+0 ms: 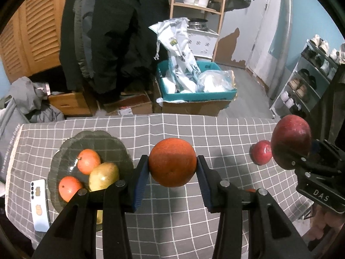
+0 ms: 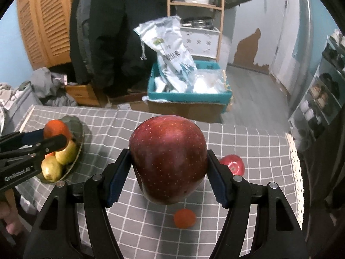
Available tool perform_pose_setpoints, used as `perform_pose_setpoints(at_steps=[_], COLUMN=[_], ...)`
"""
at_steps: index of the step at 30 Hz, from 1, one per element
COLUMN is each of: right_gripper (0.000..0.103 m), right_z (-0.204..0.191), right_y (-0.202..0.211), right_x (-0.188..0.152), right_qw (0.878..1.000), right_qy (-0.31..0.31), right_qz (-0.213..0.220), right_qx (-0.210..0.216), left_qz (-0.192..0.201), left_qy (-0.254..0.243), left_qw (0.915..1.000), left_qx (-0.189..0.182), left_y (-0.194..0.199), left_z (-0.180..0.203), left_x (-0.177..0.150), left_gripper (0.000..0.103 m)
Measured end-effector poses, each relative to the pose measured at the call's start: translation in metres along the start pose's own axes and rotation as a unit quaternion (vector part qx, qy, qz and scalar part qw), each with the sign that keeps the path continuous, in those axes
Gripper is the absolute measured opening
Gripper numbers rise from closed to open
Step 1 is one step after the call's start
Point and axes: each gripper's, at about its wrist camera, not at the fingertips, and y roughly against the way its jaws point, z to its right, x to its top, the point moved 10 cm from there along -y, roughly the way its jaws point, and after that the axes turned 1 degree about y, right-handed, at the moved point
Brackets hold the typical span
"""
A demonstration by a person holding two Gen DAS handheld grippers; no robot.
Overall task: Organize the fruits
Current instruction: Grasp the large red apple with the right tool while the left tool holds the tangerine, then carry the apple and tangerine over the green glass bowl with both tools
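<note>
My left gripper (image 1: 172,168) is shut on an orange (image 1: 172,161), held above the grey checked tablecloth (image 1: 226,146). To its left lies a dark glass plate (image 1: 71,142) with two oranges (image 1: 88,160) and a yellow-green pear (image 1: 104,176). My right gripper (image 2: 169,170) is shut on a big dark red apple (image 2: 168,159), lifted off the cloth. A smaller red apple (image 2: 232,164) lies on the cloth to its right, and a small orange fruit (image 2: 184,218) lies below it. In the right wrist view the left gripper (image 2: 55,139) with its orange (image 2: 56,129) hangs over the plate (image 2: 75,123).
A white phone (image 1: 38,205) lies left of the plate near the table's left edge. Beyond the table's far edge stand cardboard boxes, a teal crate (image 1: 194,95) with bags, hanging dark coats and a wooden shelf. A shoe rack (image 1: 306,79) stands at the right.
</note>
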Motion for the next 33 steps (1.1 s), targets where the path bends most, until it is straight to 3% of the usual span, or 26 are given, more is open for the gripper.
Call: perform_pose_setpoints(at_steps=[16,33], right_gripper=[0.069,0.069], right_z=[-0.054,-0.134], right_y=[0.004,-0.029], right_x=[0.025,0.045], right_qw=[0.999,0.995], right_qy=[0.028,0.061], right_qz=[0.018,0.004], right_qx=[0.031,0.085], left_qz=[0.024,0.024], left_qy=[0.032,0.095], left_qw=[0.9988,0.9926], left_qx=[0.027,0.072], left_y=[0.026,0.033], left_z=[-0.05,-0.143], left_x=[0.005,-0.002], left_gripper=[0.044,0.044])
